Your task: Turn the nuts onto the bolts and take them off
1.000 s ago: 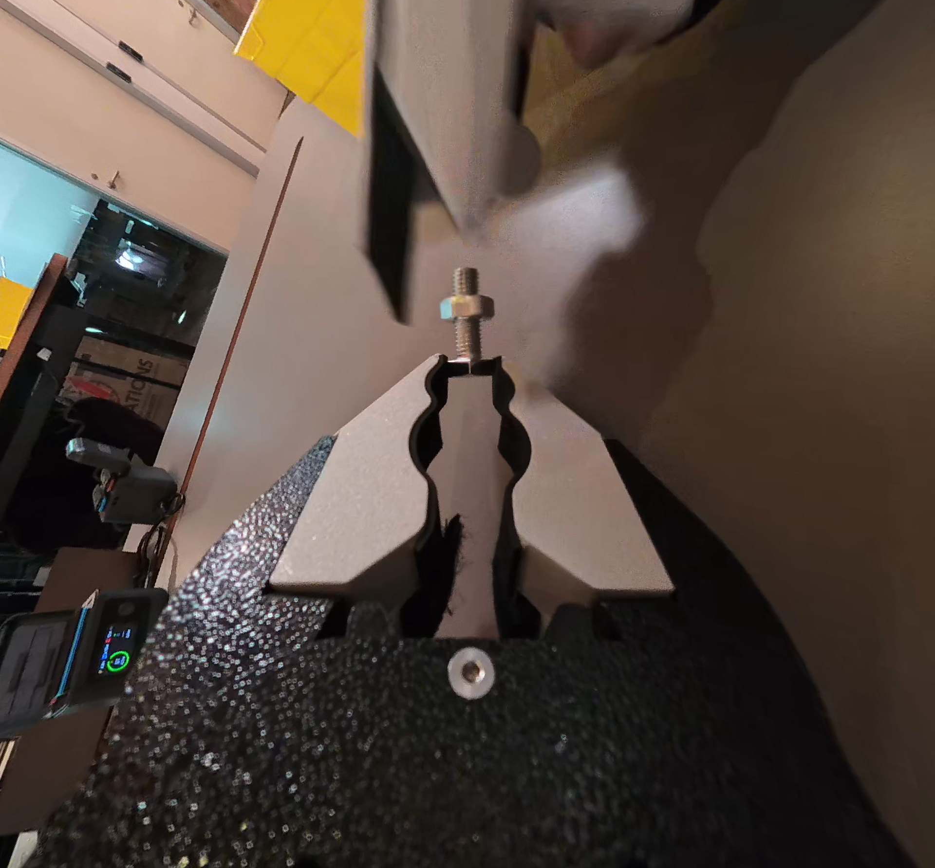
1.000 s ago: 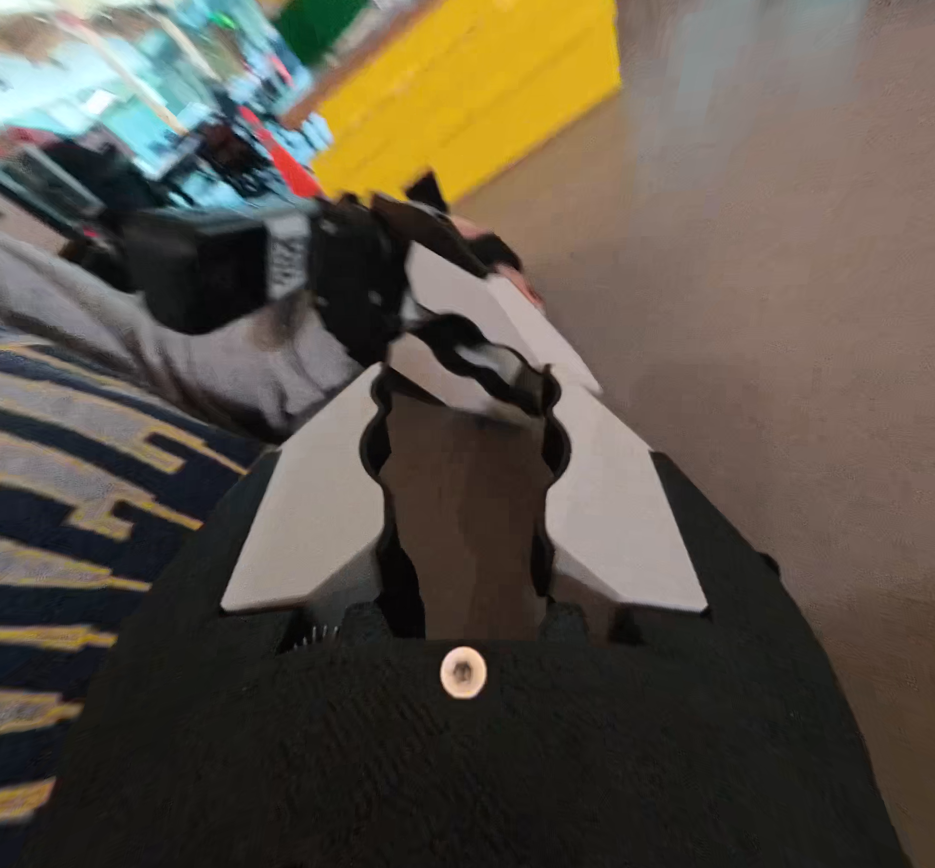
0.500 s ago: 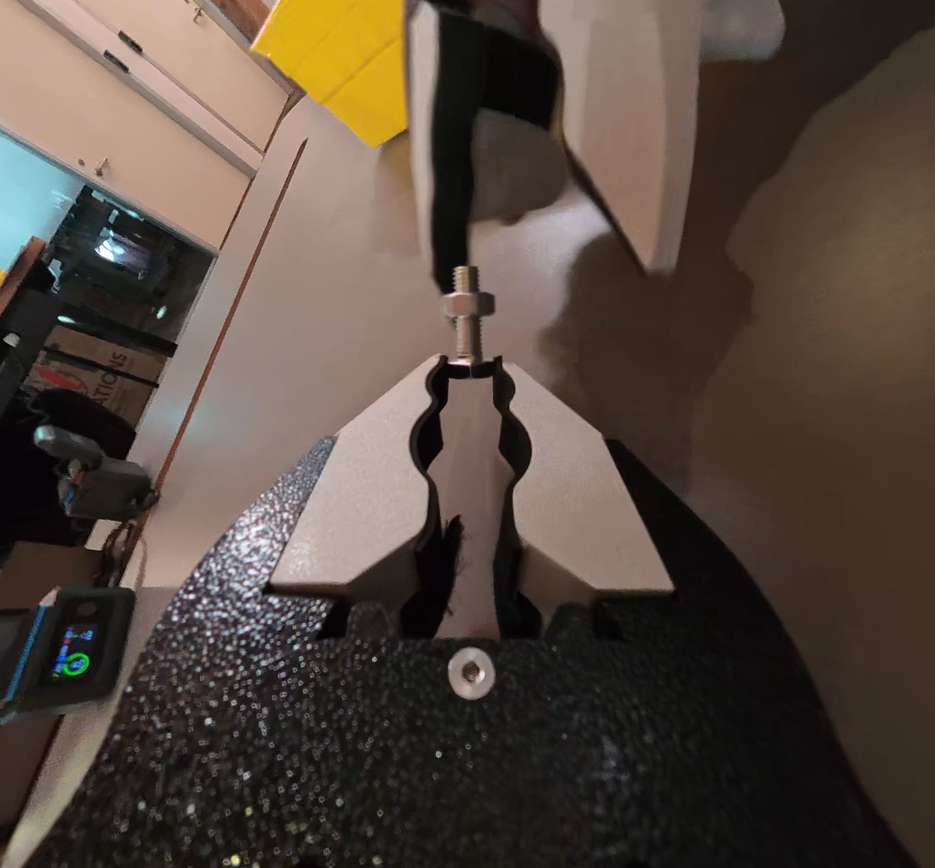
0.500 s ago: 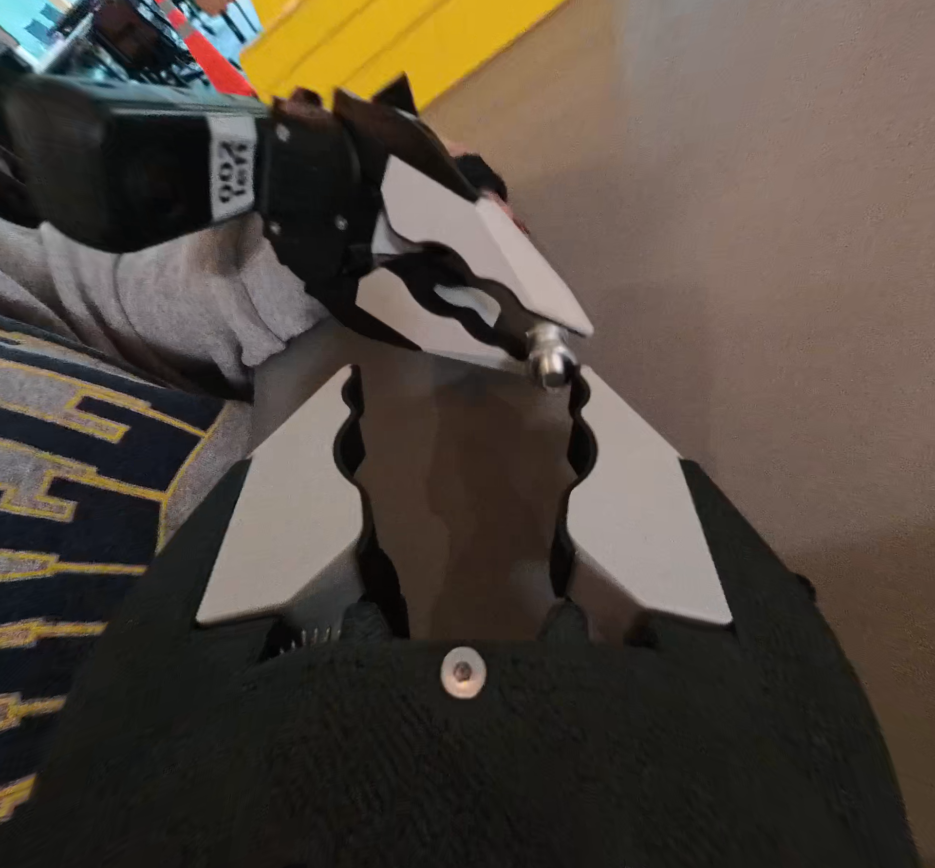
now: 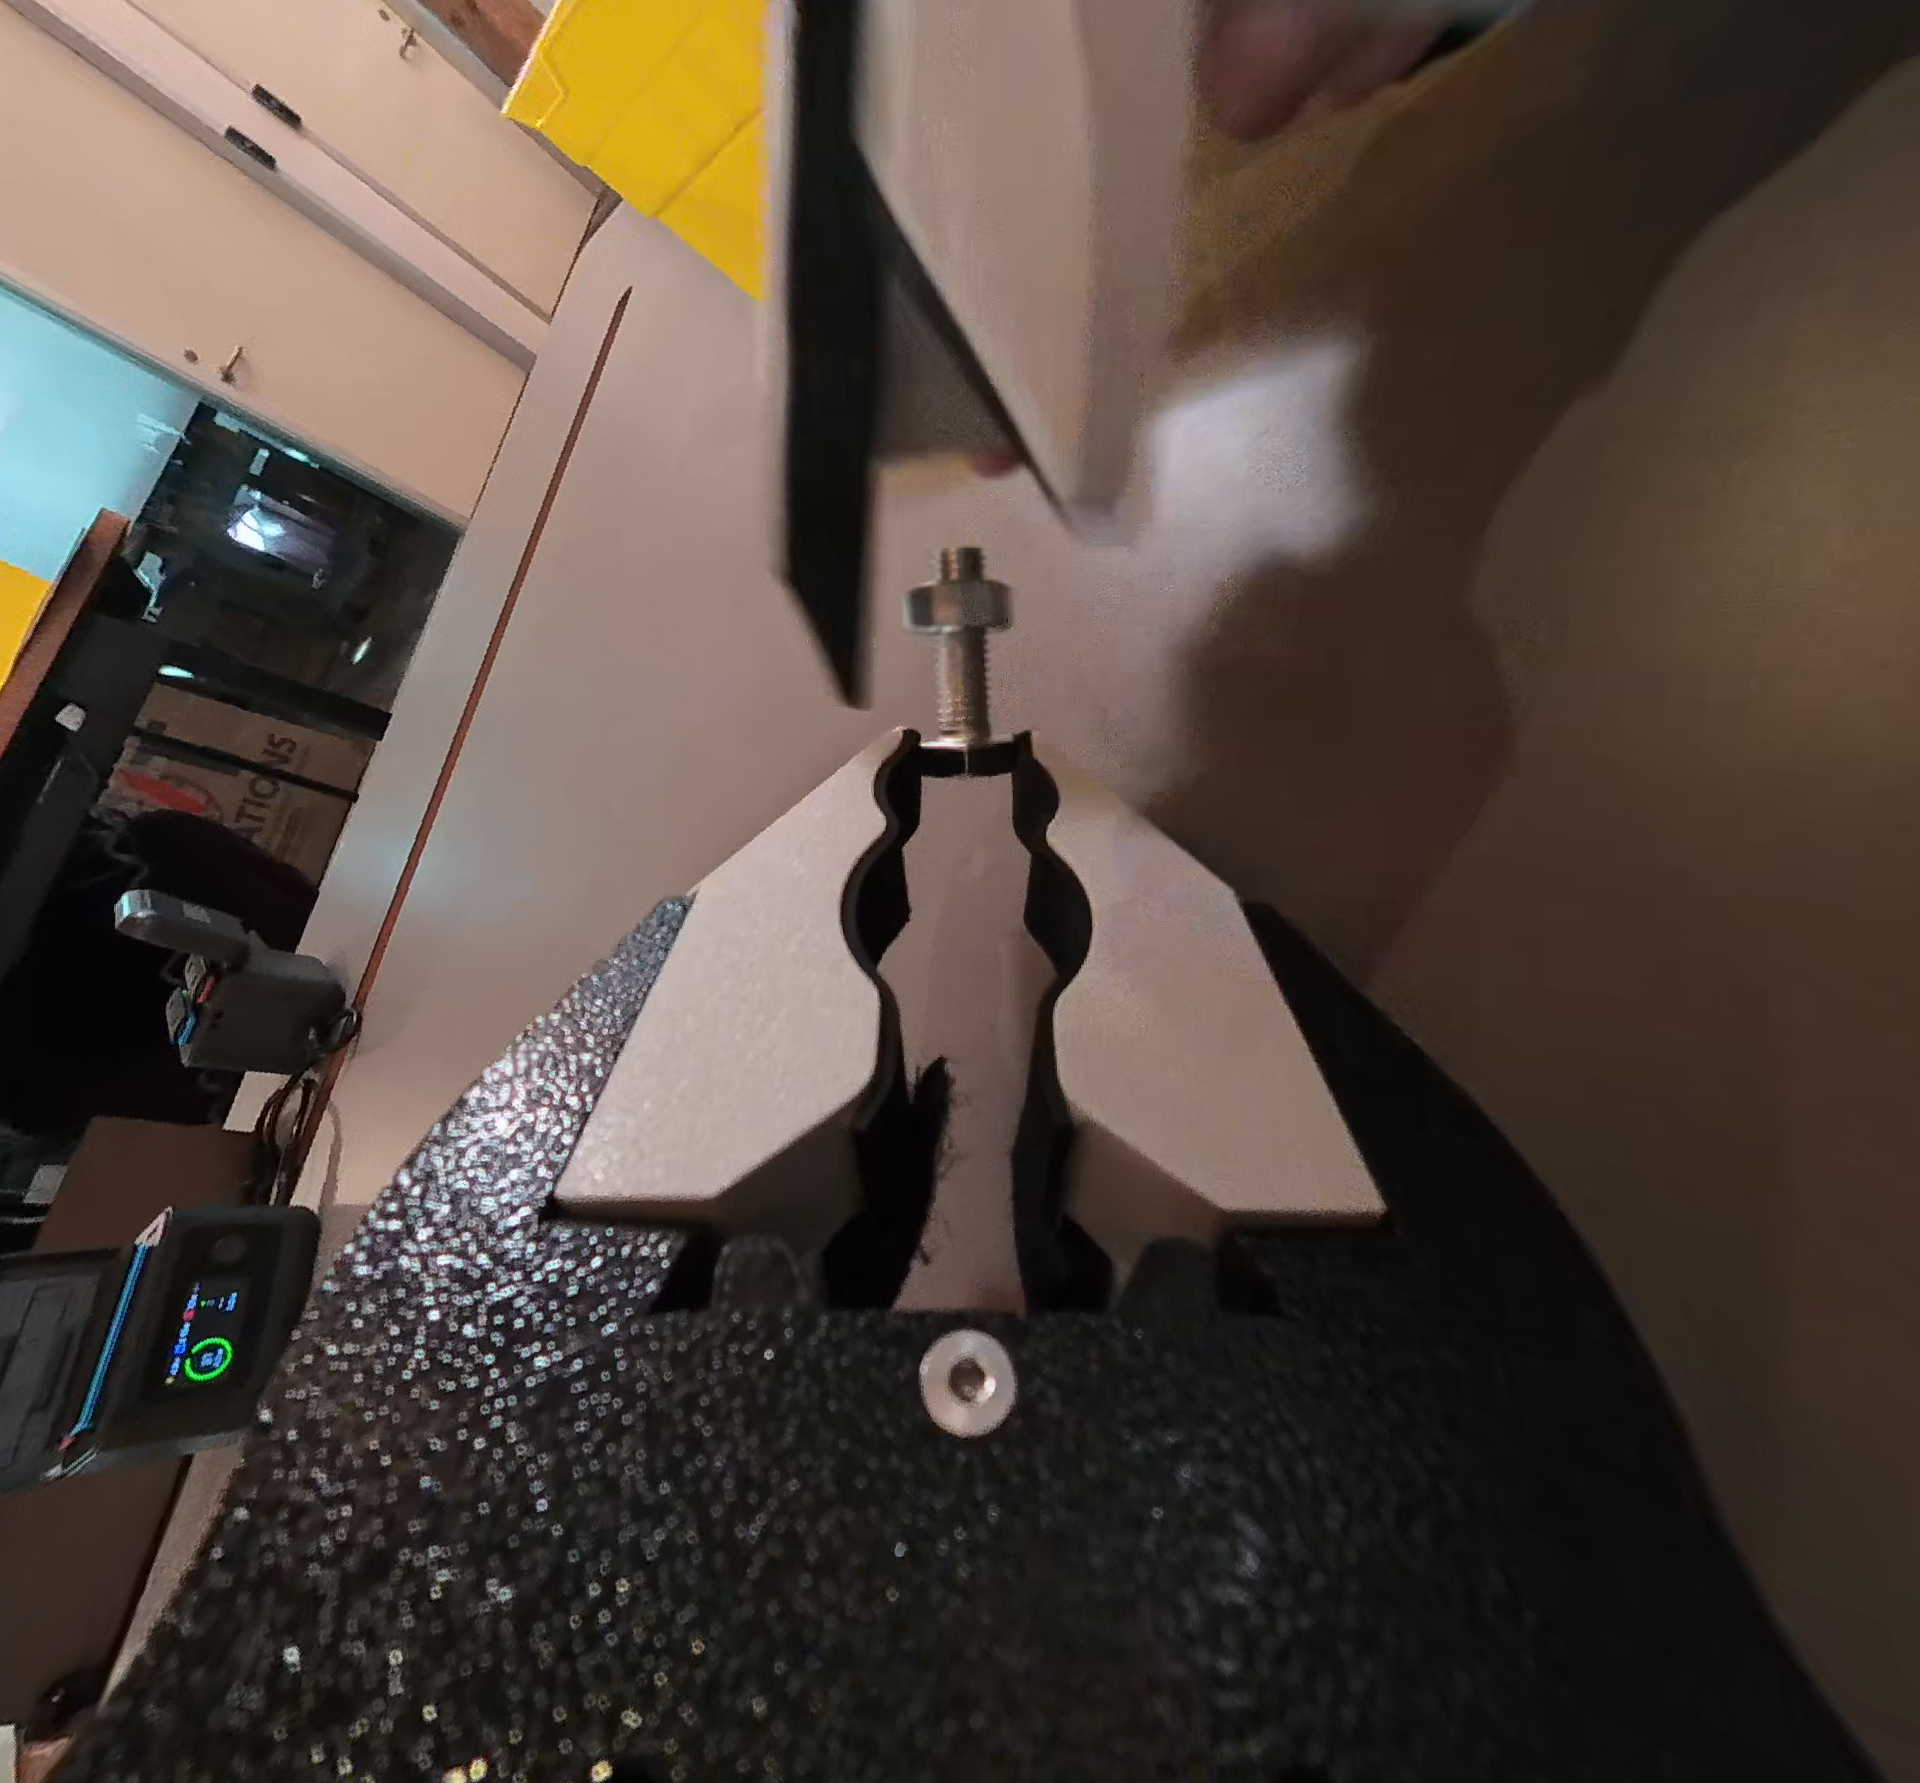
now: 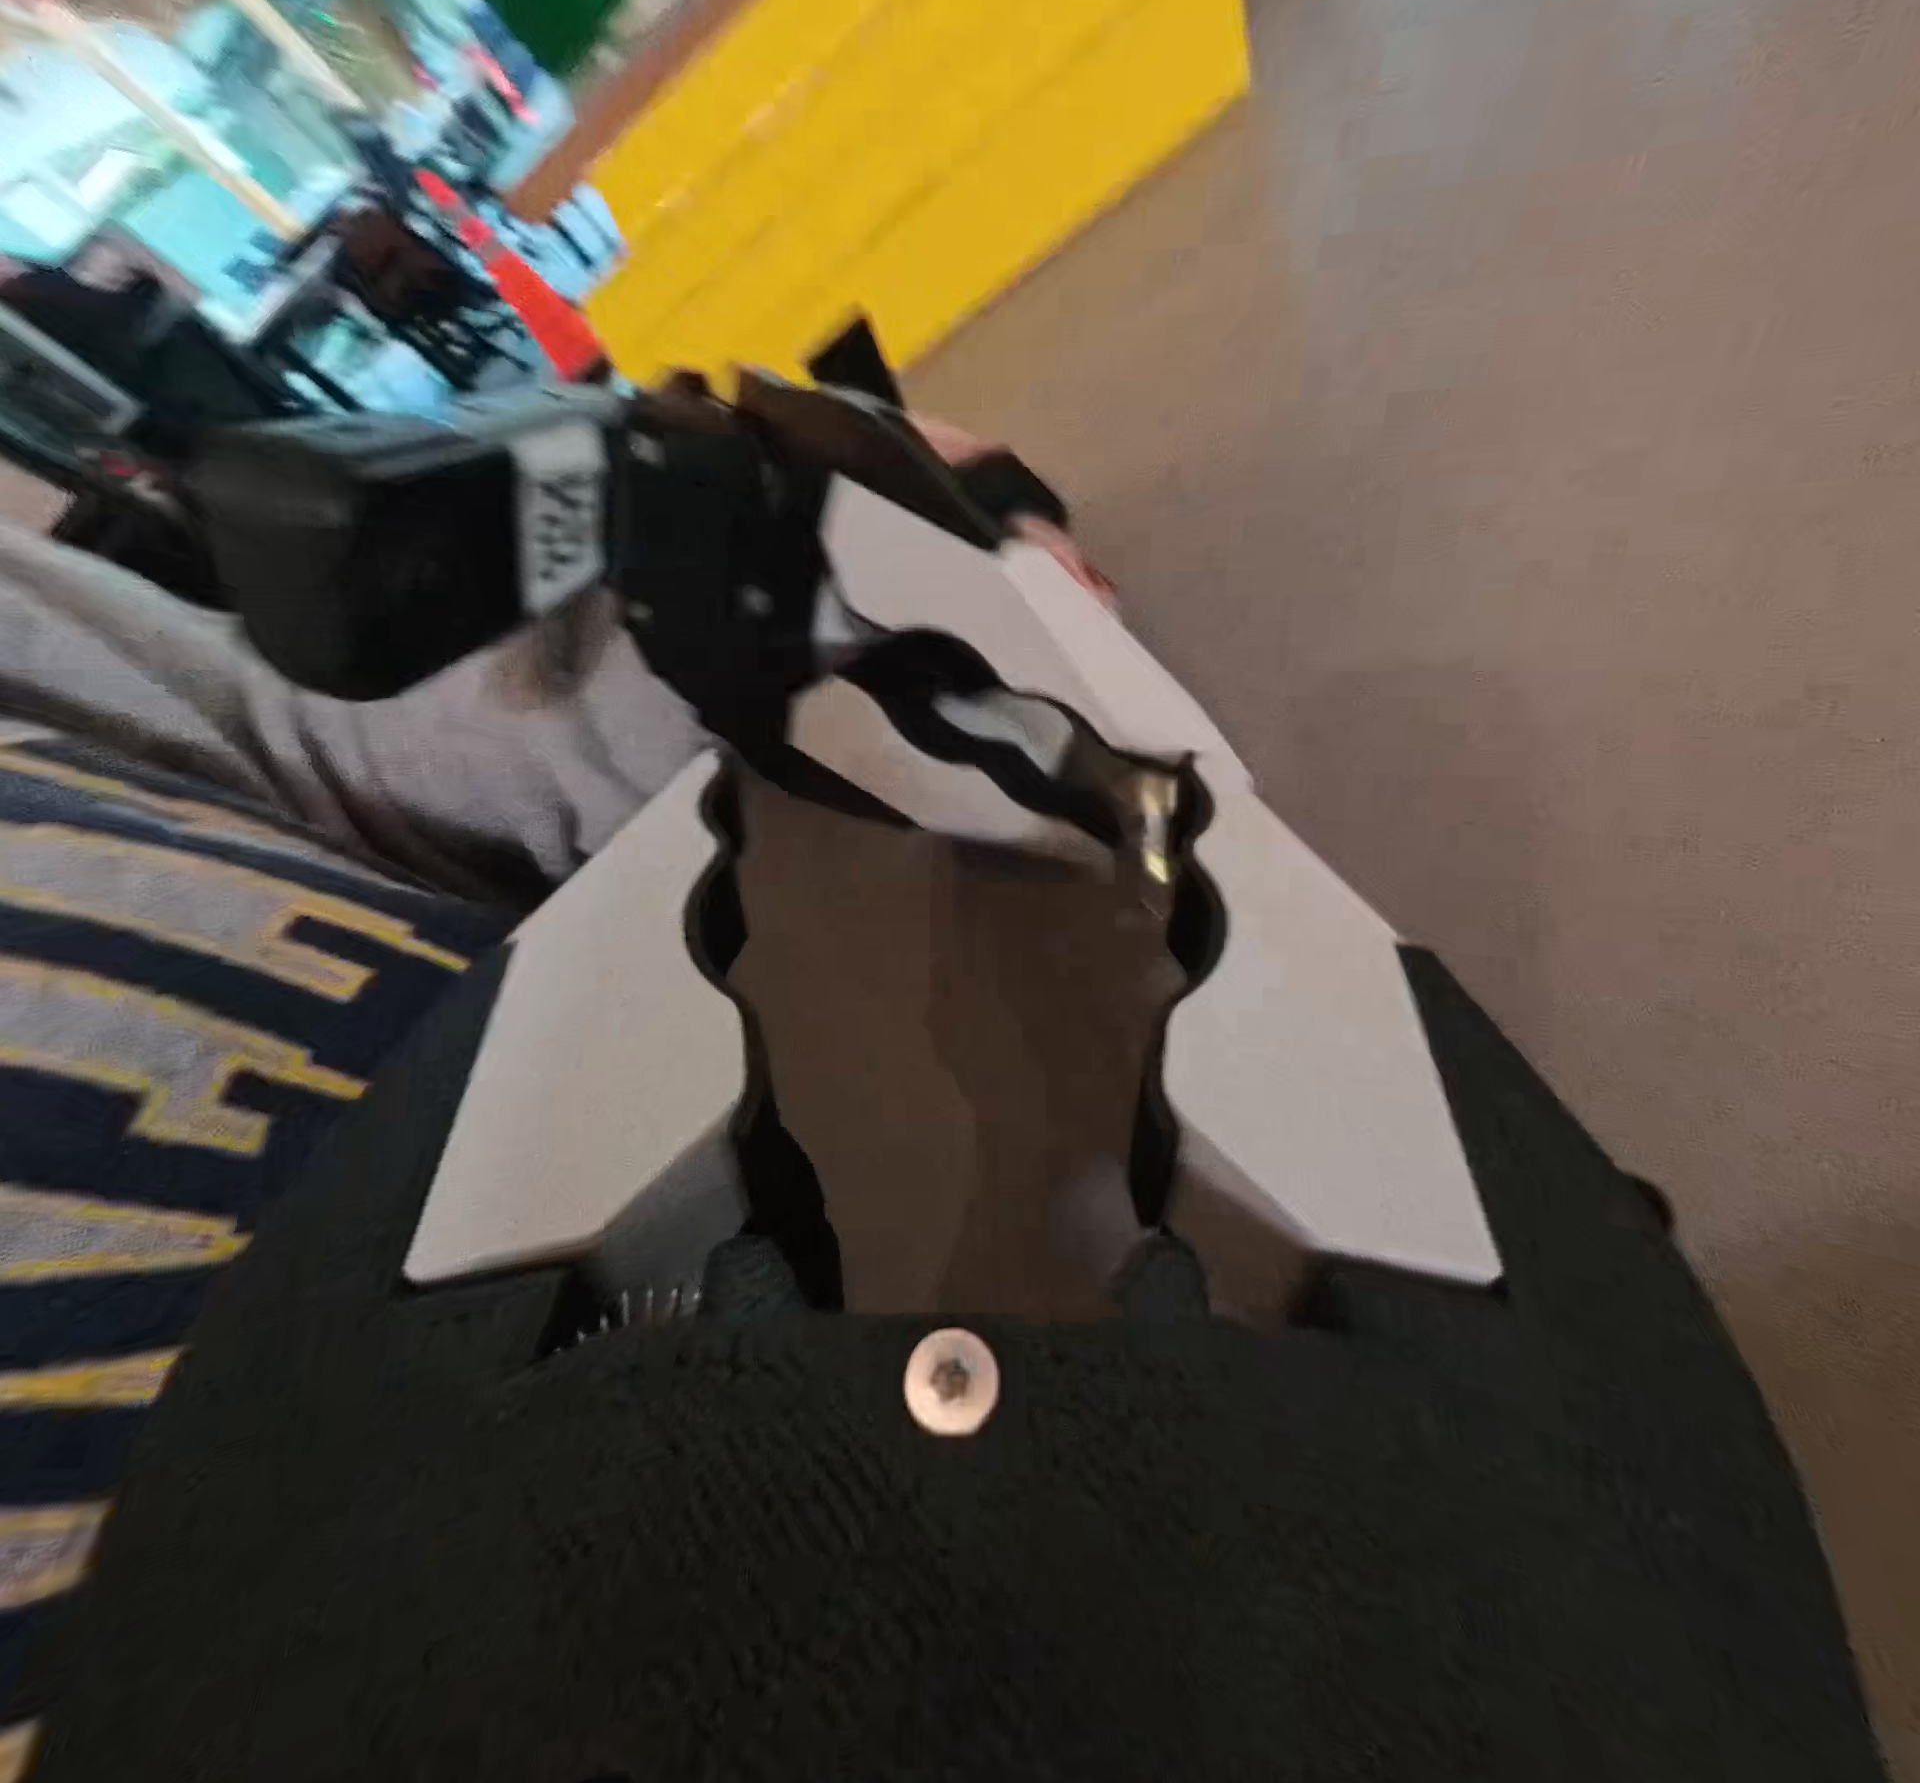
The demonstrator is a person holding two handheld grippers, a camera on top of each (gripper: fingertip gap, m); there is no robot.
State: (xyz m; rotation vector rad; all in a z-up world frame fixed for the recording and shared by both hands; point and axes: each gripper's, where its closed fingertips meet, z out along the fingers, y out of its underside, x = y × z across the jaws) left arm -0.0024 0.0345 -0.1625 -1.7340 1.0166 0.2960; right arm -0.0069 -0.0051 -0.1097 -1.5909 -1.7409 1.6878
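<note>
We hold the bolt (image 5: 964,694) by its head in our left gripper (image 5: 966,759), whose fingers are closed on it at their very tips. The threaded shank runs straight out along the line of those fingers, away from the camera, and the hex nut (image 5: 957,607) sits near its far end with a few threads showing past it.

Our right gripper (image 6: 951,798) comes in across that axis, with its fingers spread and empty. In the left wrist view one black-padded finger (image 5: 826,445) of it hangs just beside the nut on the left, tip level with the shank, while the other pale finger sits above and to the right. So the nut lies roughly between them but not yet touched (as far as we can judge). The coming move, we think, turns on closing squarely across the nut's flats, at right angles to the bolt.

The right wrist view is badly smeared by motion. There the bolt is only a metallic glint (image 6: 1151,824) against the right finger, and the nut cannot be told apart. The beige surface (image 6: 1558,486) beyond is blurred too.
</note>
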